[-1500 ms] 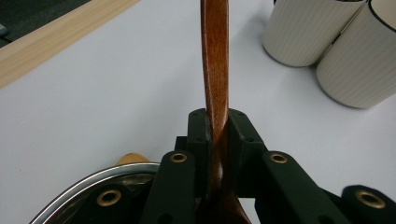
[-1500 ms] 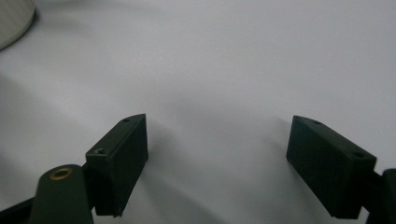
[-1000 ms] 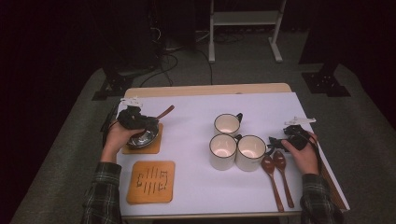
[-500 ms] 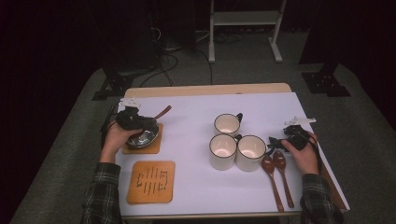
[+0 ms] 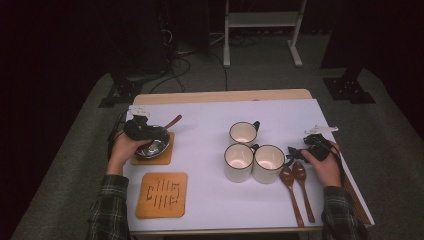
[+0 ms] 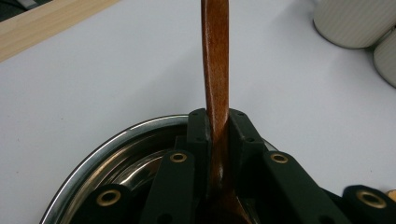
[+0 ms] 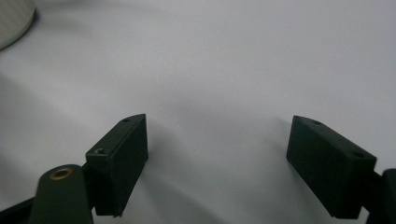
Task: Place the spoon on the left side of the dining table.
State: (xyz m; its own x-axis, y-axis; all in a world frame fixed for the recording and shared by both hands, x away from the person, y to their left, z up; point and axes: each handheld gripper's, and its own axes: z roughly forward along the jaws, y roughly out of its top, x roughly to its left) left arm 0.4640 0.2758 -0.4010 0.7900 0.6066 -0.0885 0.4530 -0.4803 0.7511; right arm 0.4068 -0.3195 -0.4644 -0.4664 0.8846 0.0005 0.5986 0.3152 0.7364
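My left gripper [image 5: 142, 129] [image 6: 217, 122] is shut on the brown handle of a wooden spoon [image 6: 215, 56] [image 5: 172, 121]. The spoon's lower end sits in a shiny steel bowl [image 5: 152, 147] [image 6: 107, 144], which rests on an orange coaster [image 5: 162, 159] at the table's left. My right gripper [image 5: 295, 154] [image 7: 217, 154] stands open just above the white tabletop with nothing between its jaws. It sits to the right of three white mugs [image 5: 269, 162], close to the nearest one's handle, and above two wooden spoons [image 5: 290, 187] lying side by side.
A second orange coaster [image 5: 161, 195] with black line marks lies near the front left edge. The mugs [image 6: 355, 23] stand in a cluster mid-table. One mug's side [image 7: 14, 18] appears at the top left corner of the right gripper view. A metal stand [image 5: 260, 30] is beyond the table.
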